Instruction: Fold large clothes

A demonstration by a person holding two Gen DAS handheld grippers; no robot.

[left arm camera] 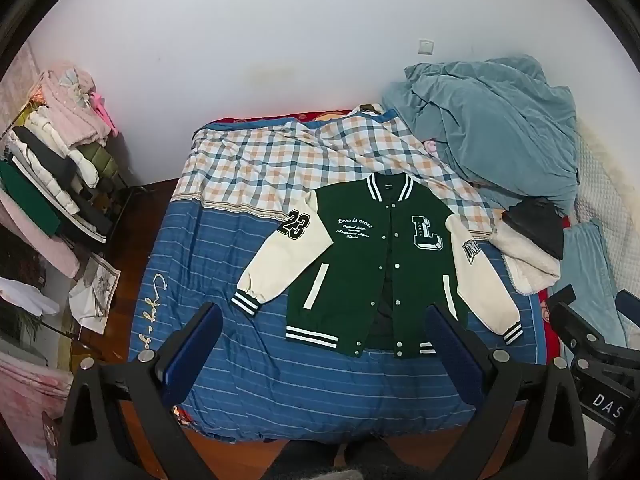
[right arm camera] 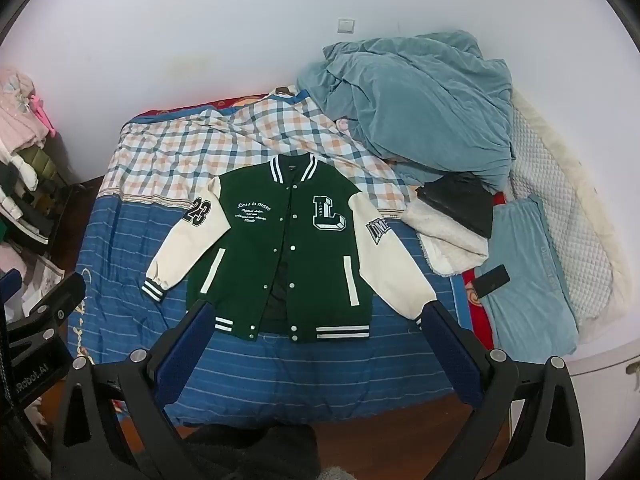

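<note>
A green varsity jacket (left arm camera: 384, 264) with cream sleeves lies flat, front up, on the bed, collar toward the wall and sleeves spread out to both sides; it also shows in the right wrist view (right arm camera: 292, 248). Its lower snaps are undone. My left gripper (left arm camera: 324, 312) is open and empty, held above the bed's near edge, short of the jacket's hem. My right gripper (right arm camera: 316, 308) is open and empty, also above the near edge just in front of the hem. The right gripper's body shows at the right of the left wrist view (left arm camera: 592, 344).
The bed (left arm camera: 248, 360) has a blue striped and plaid cover. A teal blanket pile (left arm camera: 492, 124) lies at the far right, with a fleece and dark garment (right arm camera: 456, 208) and a phone (right arm camera: 493, 280) beside it. A rack of clothes (left arm camera: 52, 168) stands left. Wooden floor lies below.
</note>
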